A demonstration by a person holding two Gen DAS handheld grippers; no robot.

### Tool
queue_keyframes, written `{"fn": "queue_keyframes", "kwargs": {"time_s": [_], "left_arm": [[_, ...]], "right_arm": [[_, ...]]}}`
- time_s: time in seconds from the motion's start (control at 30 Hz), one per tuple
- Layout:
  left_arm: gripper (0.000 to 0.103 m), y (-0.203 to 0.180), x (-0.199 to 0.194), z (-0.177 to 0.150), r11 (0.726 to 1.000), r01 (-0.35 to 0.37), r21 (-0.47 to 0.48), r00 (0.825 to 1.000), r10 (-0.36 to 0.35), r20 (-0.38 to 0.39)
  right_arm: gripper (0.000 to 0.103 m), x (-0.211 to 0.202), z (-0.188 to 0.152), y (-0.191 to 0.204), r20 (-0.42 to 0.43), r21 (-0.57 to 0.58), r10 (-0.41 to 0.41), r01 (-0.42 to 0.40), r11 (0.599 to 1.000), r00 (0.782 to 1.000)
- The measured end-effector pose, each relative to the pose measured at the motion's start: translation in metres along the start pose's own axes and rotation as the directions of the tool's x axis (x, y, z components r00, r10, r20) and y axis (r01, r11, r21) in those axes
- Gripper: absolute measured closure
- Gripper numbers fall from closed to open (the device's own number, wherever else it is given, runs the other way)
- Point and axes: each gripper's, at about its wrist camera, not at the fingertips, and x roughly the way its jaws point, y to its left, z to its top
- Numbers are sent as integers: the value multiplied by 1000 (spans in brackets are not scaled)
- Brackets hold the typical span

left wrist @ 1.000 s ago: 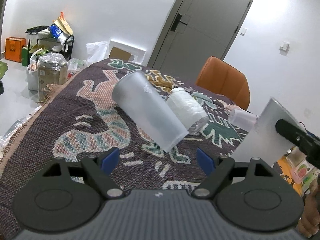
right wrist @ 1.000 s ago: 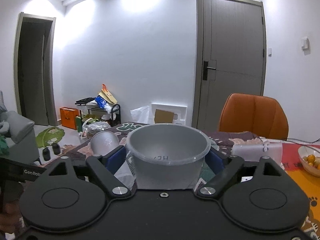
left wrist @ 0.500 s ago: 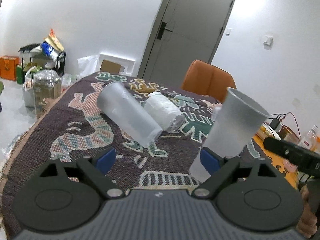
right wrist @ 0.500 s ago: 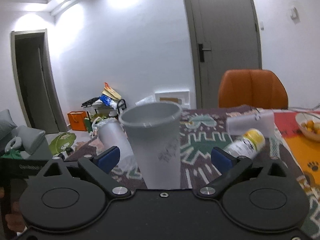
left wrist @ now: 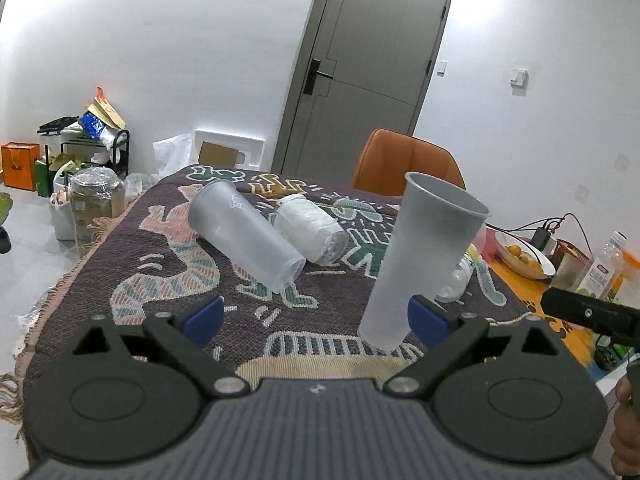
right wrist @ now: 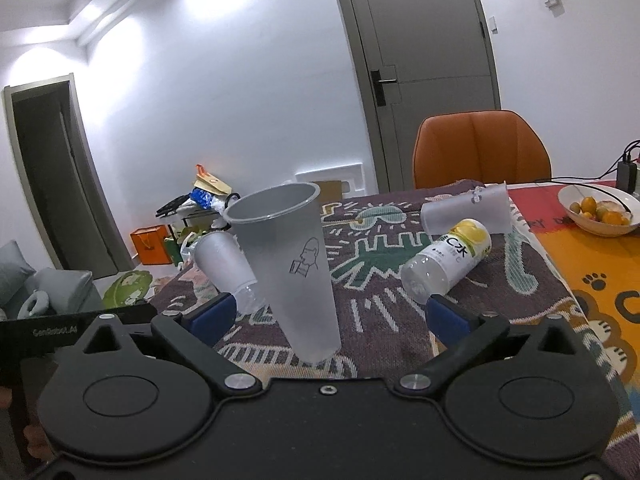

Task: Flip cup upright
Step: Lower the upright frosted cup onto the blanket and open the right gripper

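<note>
Right wrist view: the right gripper (right wrist: 326, 314), spread wider than before, has released the tall frosted plastic cup (right wrist: 290, 276), now standing mouth-up; the left gripper (left wrist: 316, 316) stays wide.

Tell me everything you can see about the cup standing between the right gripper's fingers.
The cup is tall, frosted, translucent plastic, tapering to a narrow base with a rolled rim. It stands mouth up, seemingly empty, on the patterned cloth. A small line drawing of a face drinking through a straw marks its side. The right gripper is open around it, neither finger touching. Another frosted cup lies behind it.
</note>
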Motion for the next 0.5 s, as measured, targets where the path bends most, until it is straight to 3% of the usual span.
{"fn": "queue_keyframes", "kwargs": {"time_s": [0.5], "left_arm": [[4, -30, -52, -21, 997, 10, 82, 1000, -11, 9]], "right_arm": [[0, -49, -15, 16, 3, -54, 68, -68, 996, 998]]}}
